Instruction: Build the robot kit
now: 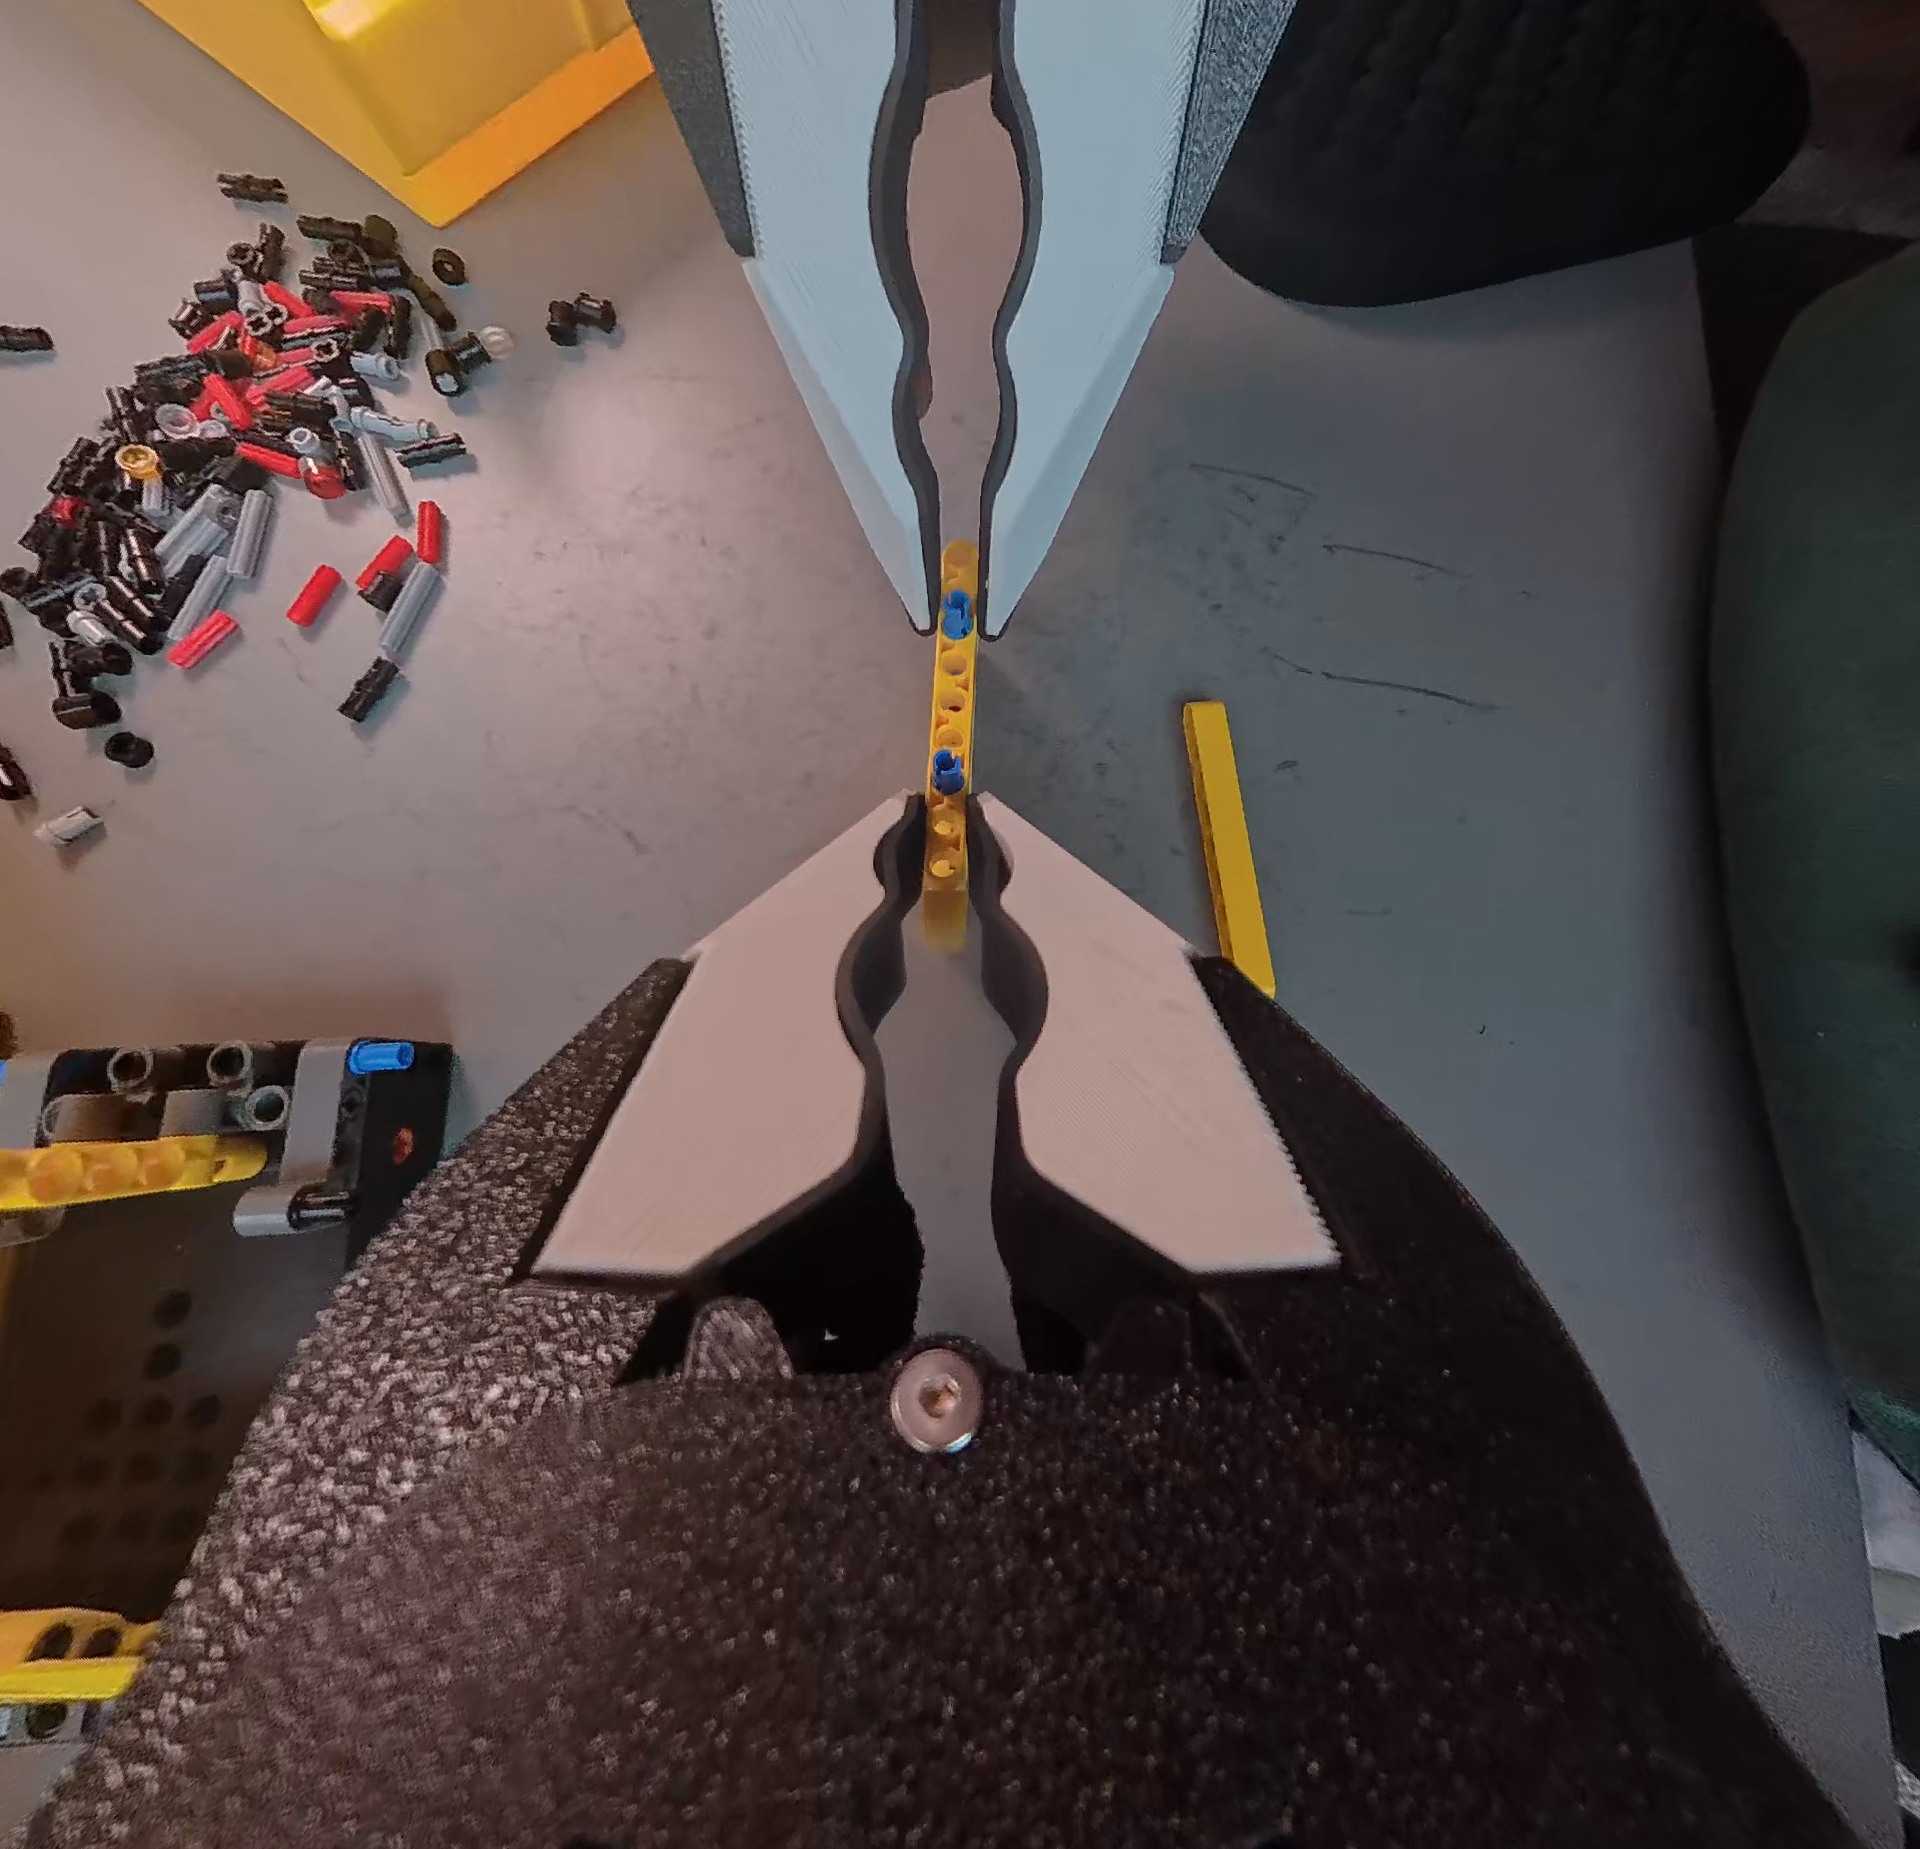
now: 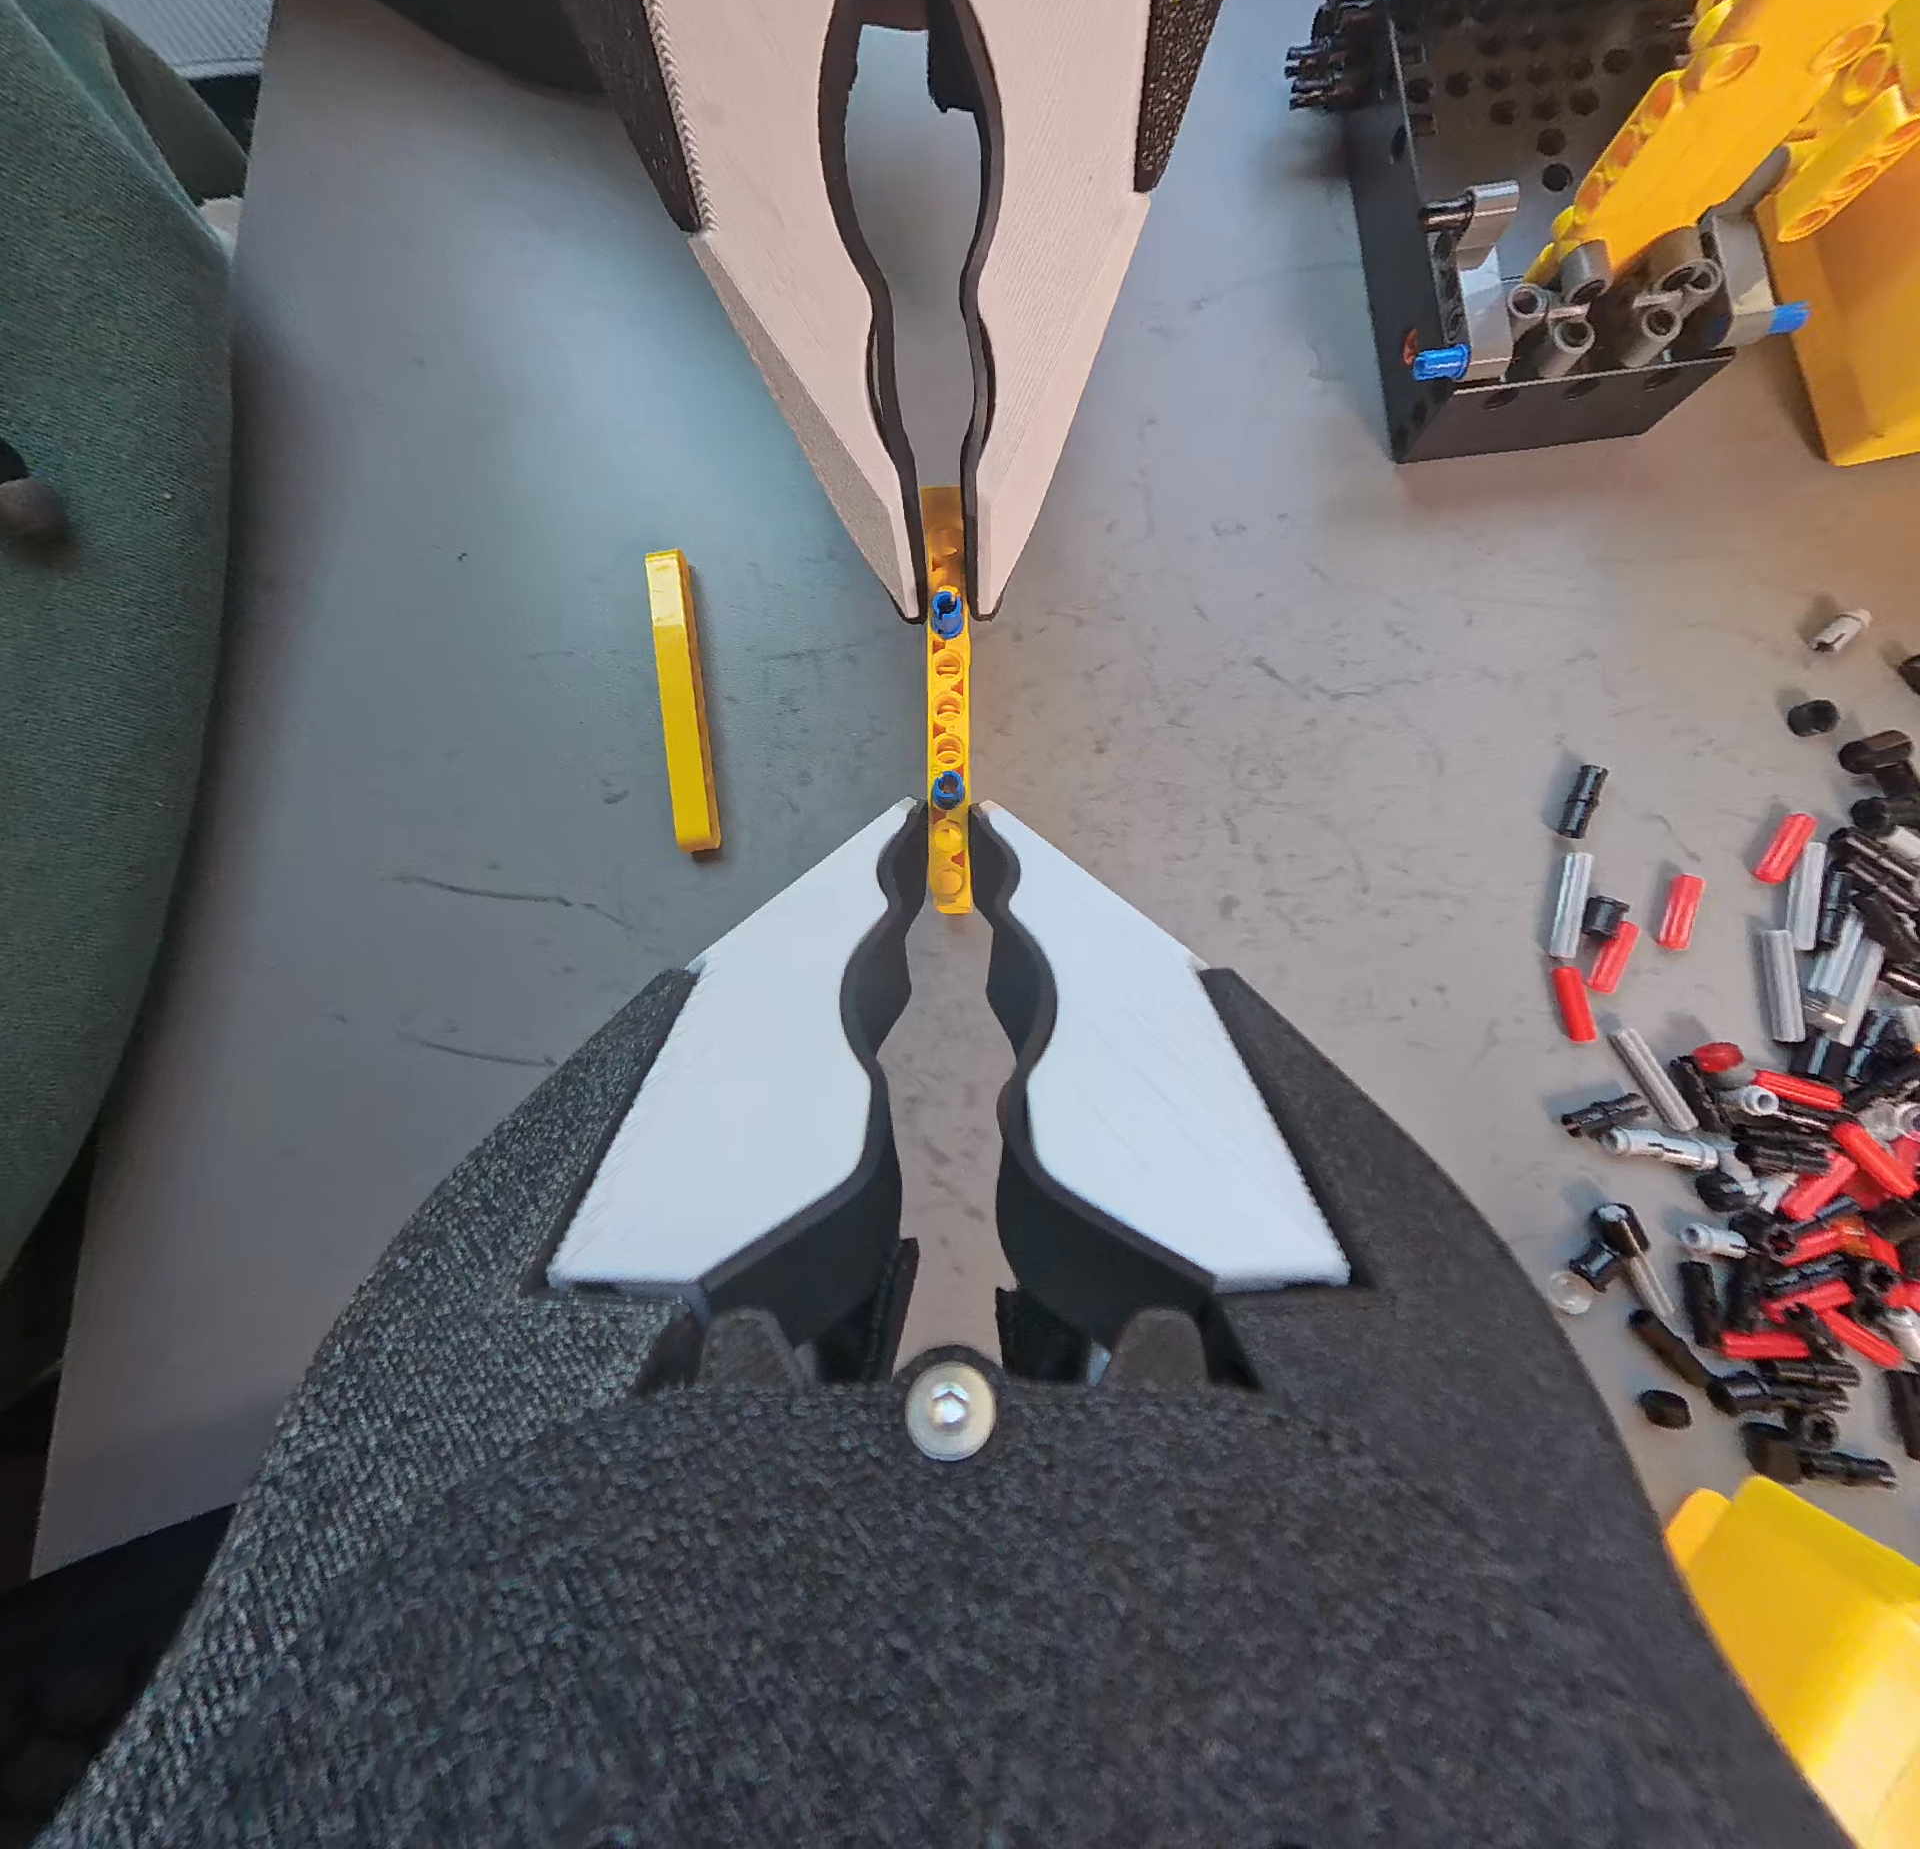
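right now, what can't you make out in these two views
- Ends of the yellow holed beam: hidden between the fingers of the left gripper and right gripper, both views.
- Black and yellow brick assembly: cut by the frame edge in both views; the left gripper's body covers part in the left wrist view.
- Loose pin pile: cut off at the edge; single pieces too small.

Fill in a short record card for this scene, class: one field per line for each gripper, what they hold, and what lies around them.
left gripper: shut on one end of the yellow beam
right gripper: shut on the other end
beam: has holes along it, two blue pins pushed in
beside it: a second yellow bar flat on the grey table
further off: heap of small red, black and grey pegs, a black and yellow block model, a yellow bin
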Tool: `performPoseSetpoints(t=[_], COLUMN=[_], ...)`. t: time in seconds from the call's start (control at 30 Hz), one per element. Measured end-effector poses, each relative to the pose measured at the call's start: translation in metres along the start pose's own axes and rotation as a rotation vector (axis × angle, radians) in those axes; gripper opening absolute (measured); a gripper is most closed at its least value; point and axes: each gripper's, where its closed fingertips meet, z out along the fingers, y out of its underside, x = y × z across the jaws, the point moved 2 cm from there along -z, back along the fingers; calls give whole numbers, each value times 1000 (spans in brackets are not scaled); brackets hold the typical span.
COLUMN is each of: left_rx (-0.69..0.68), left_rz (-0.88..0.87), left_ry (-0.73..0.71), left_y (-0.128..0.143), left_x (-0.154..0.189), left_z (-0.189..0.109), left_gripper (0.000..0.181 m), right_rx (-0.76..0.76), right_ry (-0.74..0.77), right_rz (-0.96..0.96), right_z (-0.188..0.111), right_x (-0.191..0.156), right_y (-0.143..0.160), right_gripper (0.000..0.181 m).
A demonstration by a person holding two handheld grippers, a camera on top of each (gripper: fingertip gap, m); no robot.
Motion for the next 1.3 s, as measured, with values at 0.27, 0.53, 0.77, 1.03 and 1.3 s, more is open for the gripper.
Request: performPoseSetpoints(t=[0.27, 0.53, 0.77, 1.03, 1.3], left_rx=[-4, -3, -33, -111, -177], left_rz=[43, 30, 43, 104, 153], left_ry=[-20, 11, 2, -71, -153], left_y=[1, 2, 3, 3, 3], left_x=[1, -1, -1, -1, -1], left_z=[0, -1, -2, -2, -2], left_gripper=[7, 6, 7, 7, 7], right_rx=[-16, -12, -11, -37, -57], right_ry=[14, 3, 0, 13, 48], right_rz=[-7, 22, 27, 6, -34], right_z=[0, 2, 4, 5, 5], right_x=[0, 0, 2, 3, 3], right_y=[0, -2, -3, -4, -5], right_gripper=[7, 7, 7, 7, 6])
